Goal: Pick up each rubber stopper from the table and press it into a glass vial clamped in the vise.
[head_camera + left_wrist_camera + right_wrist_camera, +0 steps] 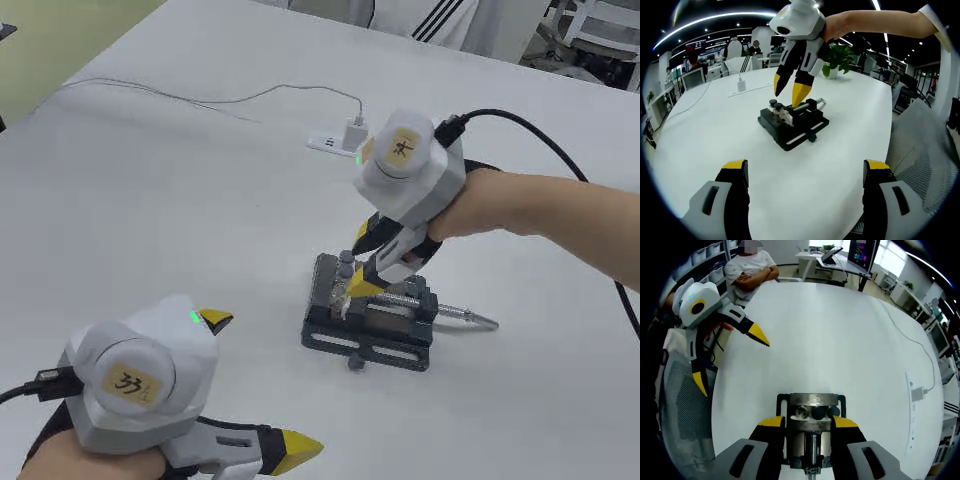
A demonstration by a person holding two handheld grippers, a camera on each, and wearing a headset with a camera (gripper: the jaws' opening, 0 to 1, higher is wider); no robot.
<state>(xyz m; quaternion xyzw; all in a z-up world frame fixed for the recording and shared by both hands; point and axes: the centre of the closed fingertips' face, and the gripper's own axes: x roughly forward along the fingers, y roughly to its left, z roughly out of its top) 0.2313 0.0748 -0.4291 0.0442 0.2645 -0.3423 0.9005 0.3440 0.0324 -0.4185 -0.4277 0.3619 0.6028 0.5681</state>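
A small black vise (pixel 372 328) sits mid-table and clamps a row of glass vials (pixel 801 413). One vial mouth looks open, and dark rubber stoppers (pixel 818 412) cap the ones beside it. My right gripper (pixel 362 262) hangs directly over the vials, its yellow-tipped jaws open and nothing between them. The right gripper view has those jaws (pixel 809 423) straddling the vise top (pixel 811 400). My left gripper (pixel 257 384) stays low at the near left, wide open and holding nothing. Its own view (pixel 805 167) faces the vise (pixel 792 125) and the right gripper (pixel 788 90).
A white power strip with a charger plug (pixel 345 135) lies behind the vise, and its thin cable (pixel 200 100) trails left. The vise screw handle (pixel 465 316) sticks out to the right. A seated person (pixel 750 270) is beyond the table's far edge.
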